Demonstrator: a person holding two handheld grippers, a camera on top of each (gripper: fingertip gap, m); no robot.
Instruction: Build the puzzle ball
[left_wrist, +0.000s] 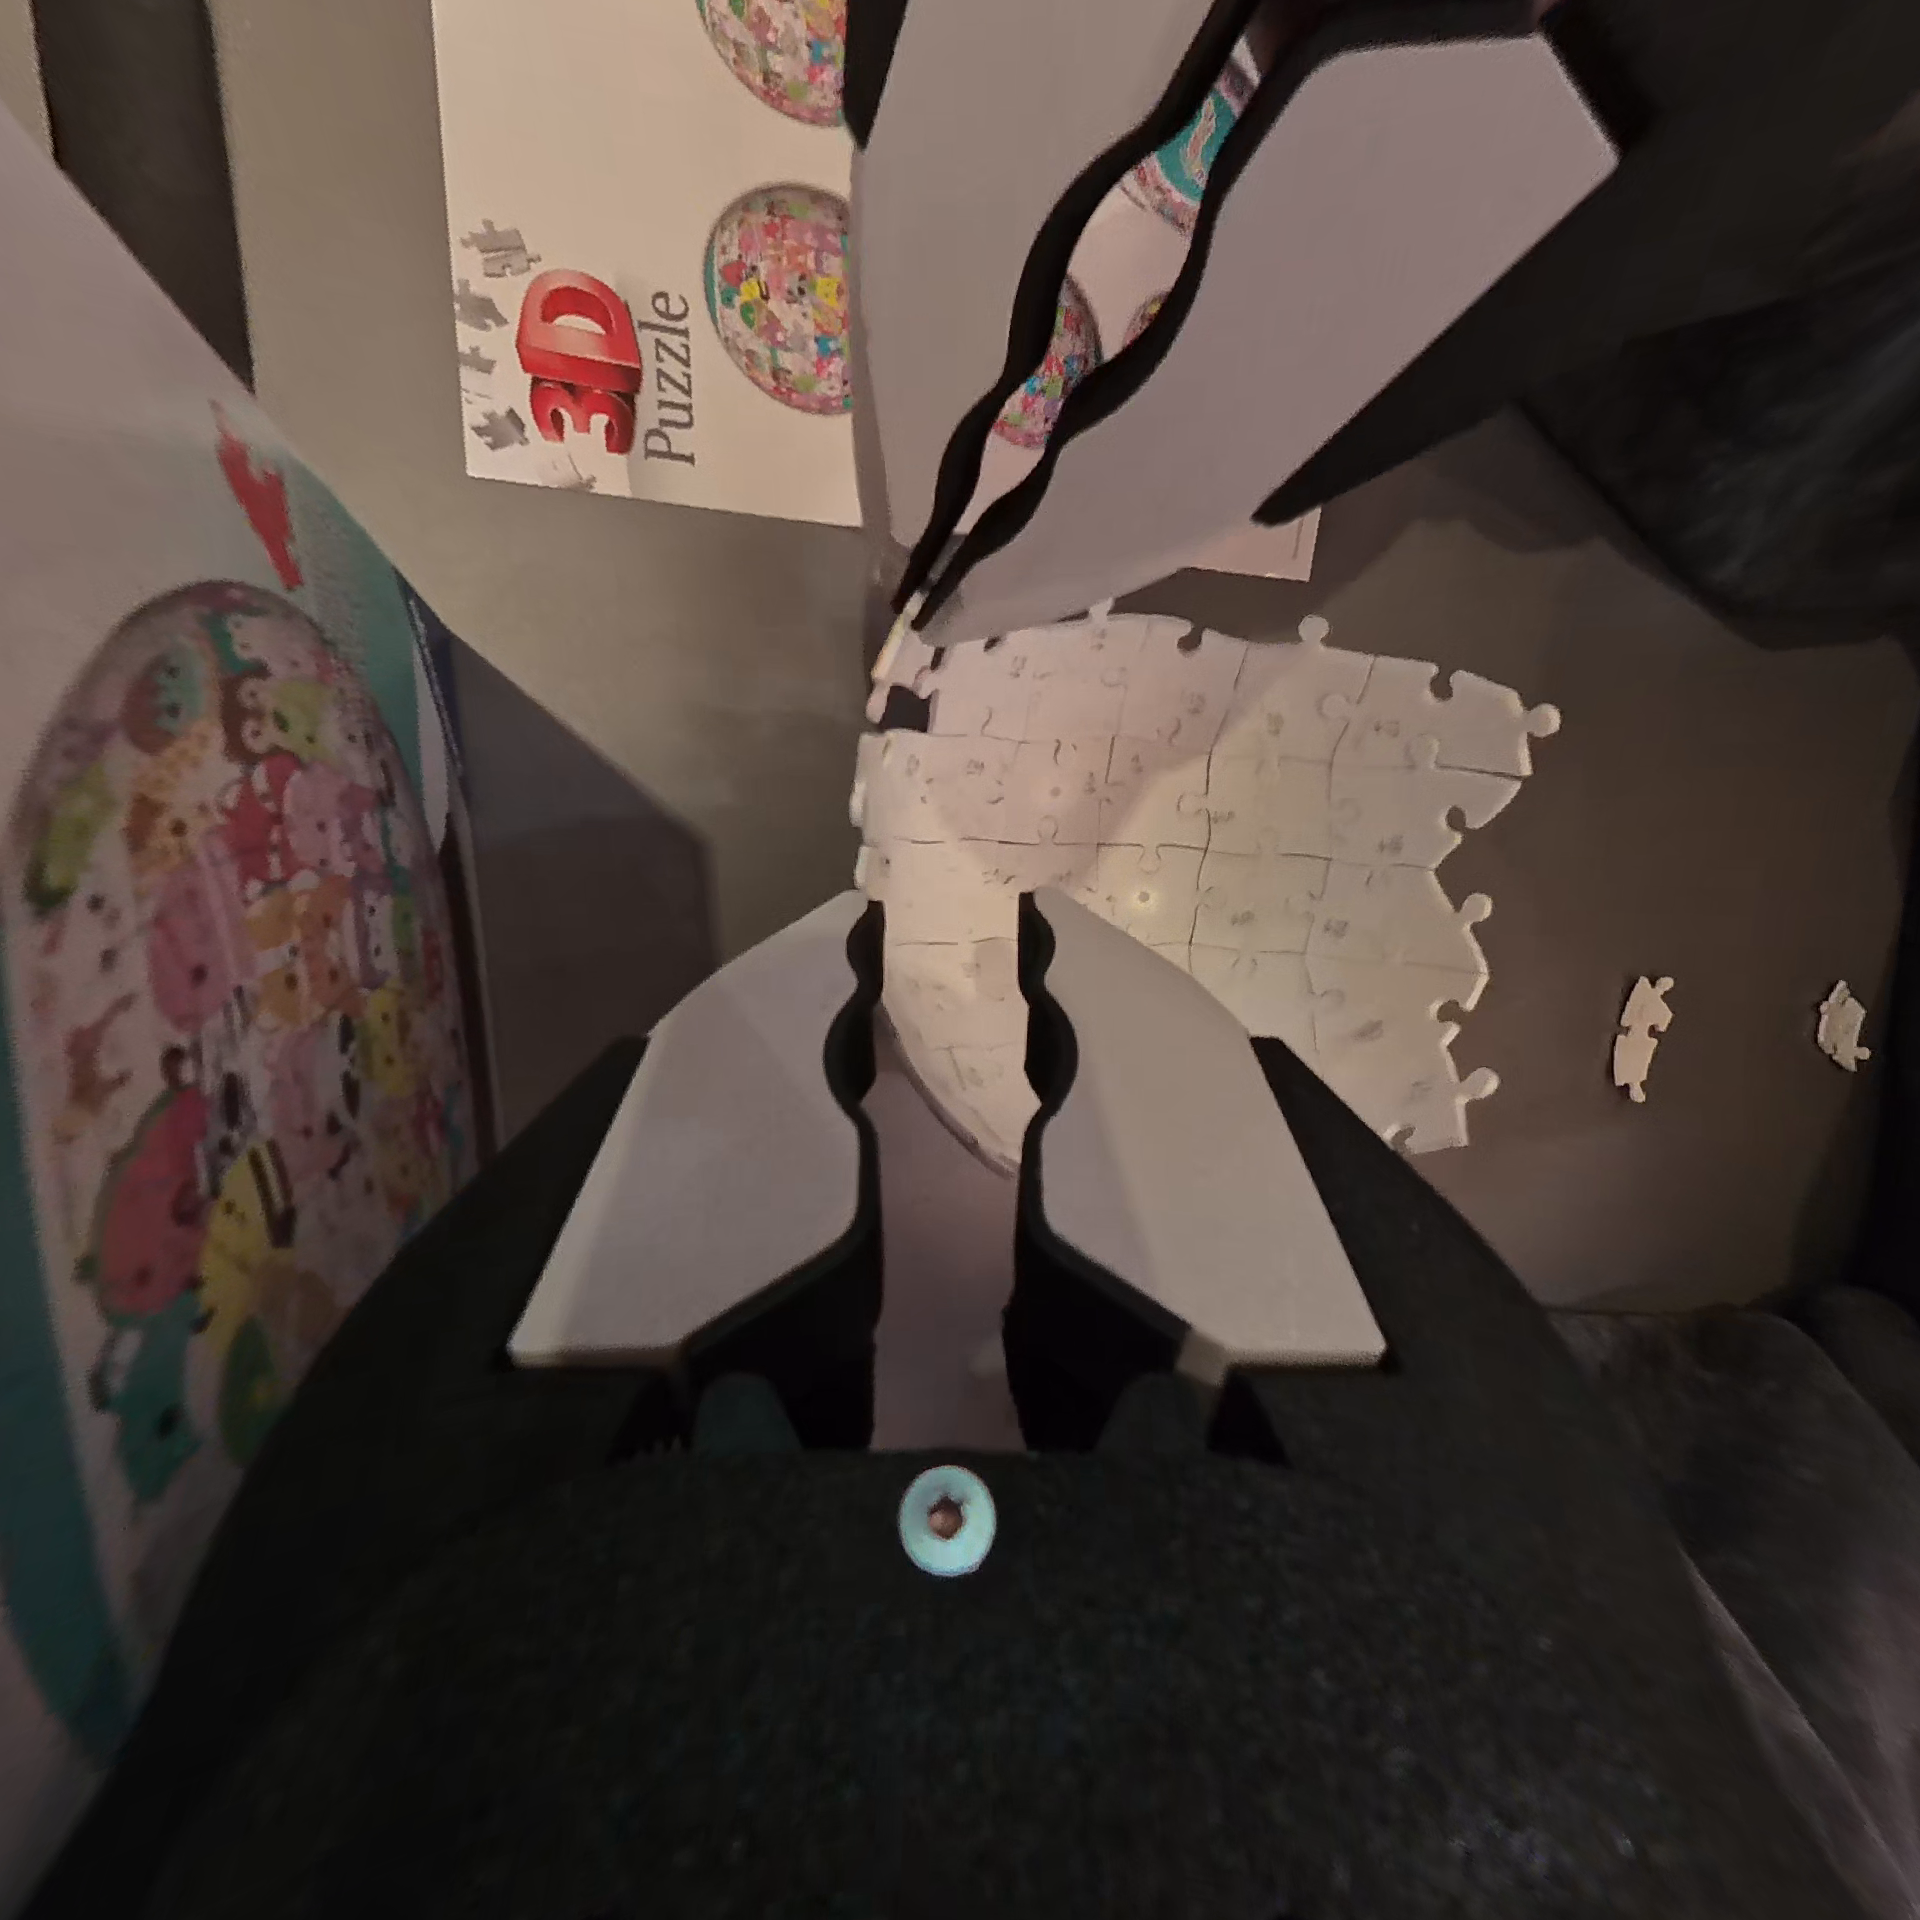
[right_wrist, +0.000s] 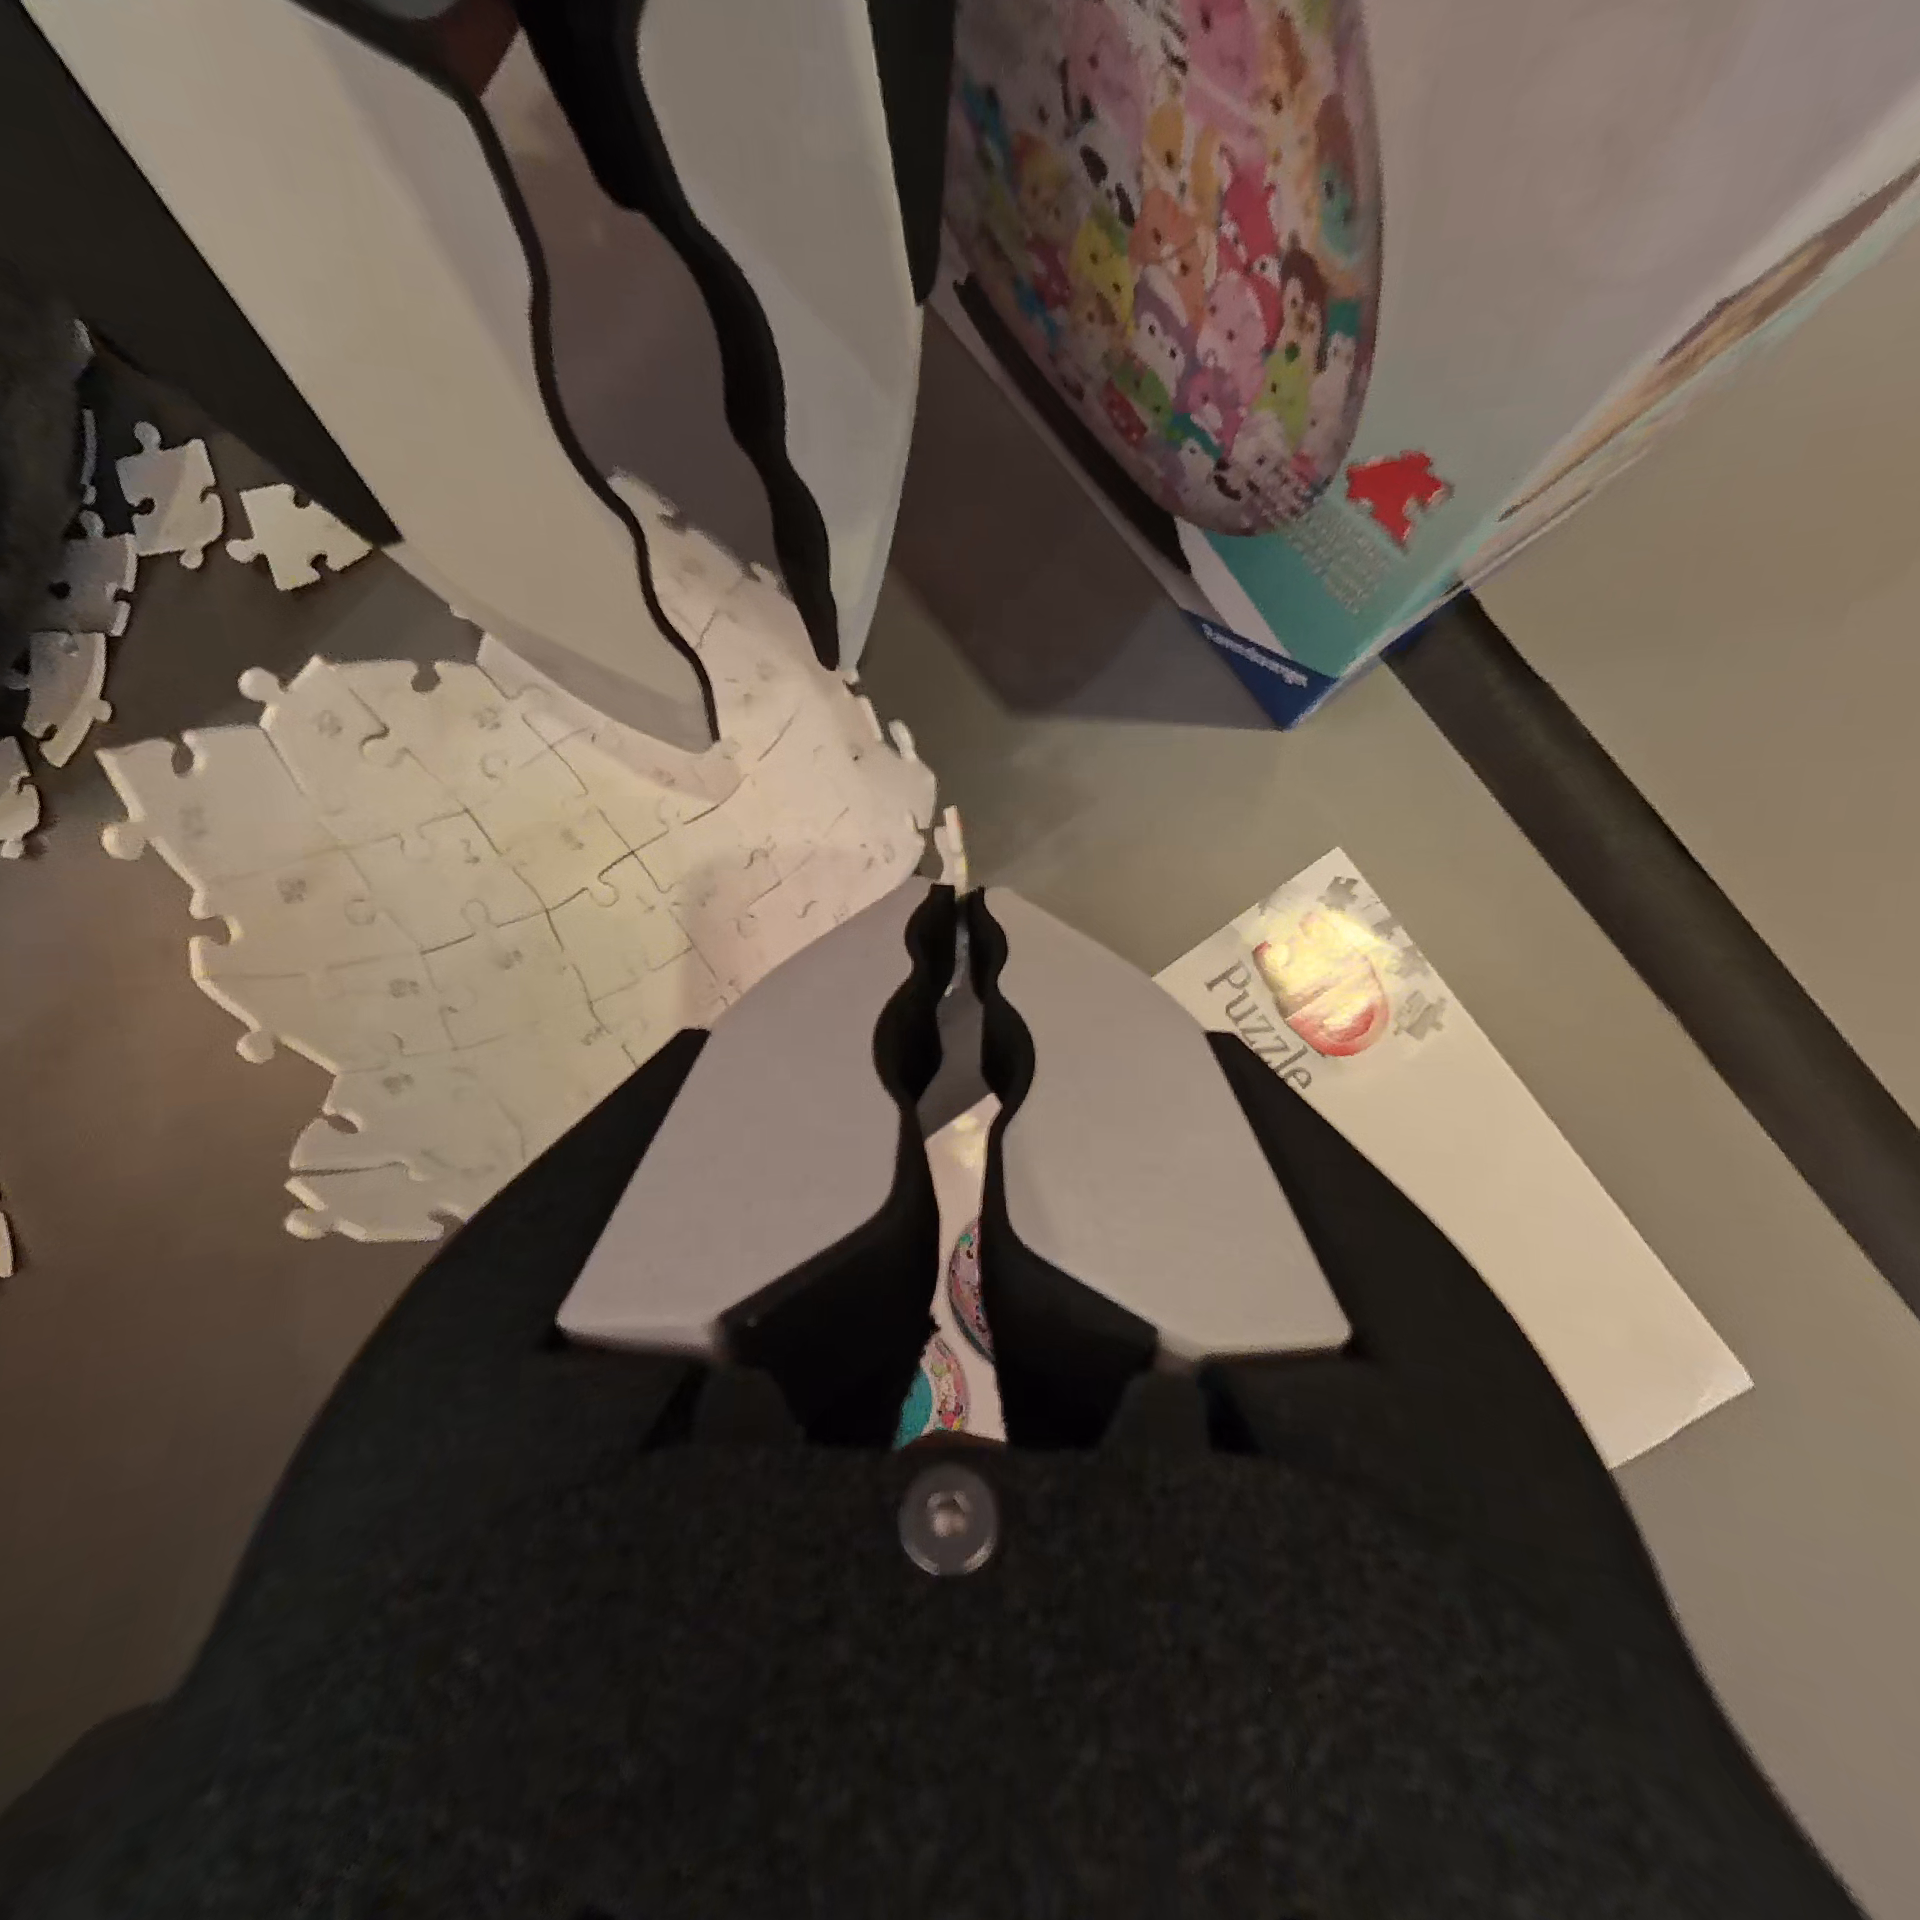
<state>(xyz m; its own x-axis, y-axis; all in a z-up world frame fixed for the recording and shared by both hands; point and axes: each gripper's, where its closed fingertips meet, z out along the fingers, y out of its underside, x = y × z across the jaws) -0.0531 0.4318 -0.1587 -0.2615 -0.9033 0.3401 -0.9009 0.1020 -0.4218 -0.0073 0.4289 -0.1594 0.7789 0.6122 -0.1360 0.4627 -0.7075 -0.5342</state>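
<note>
Right hand-held gripper (right_wrist: 958, 902) pinches a small white puzzle piece (right_wrist: 948, 831) at the edge gap of the curved white half-built puzzle shell (right_wrist: 468, 883) on the grey desk (right_wrist: 1091, 769). Left hand-held gripper (left_wrist: 951, 914), jaws parted, straddles the shell rim. Line up the tab, press gently, brace the shell.

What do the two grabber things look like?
The left gripper and the right gripper look alike. Each has a rough black body, two flat pale grey fingers lined with wavy black pads, and one round screw in the middle of the body. No cables show.
</note>
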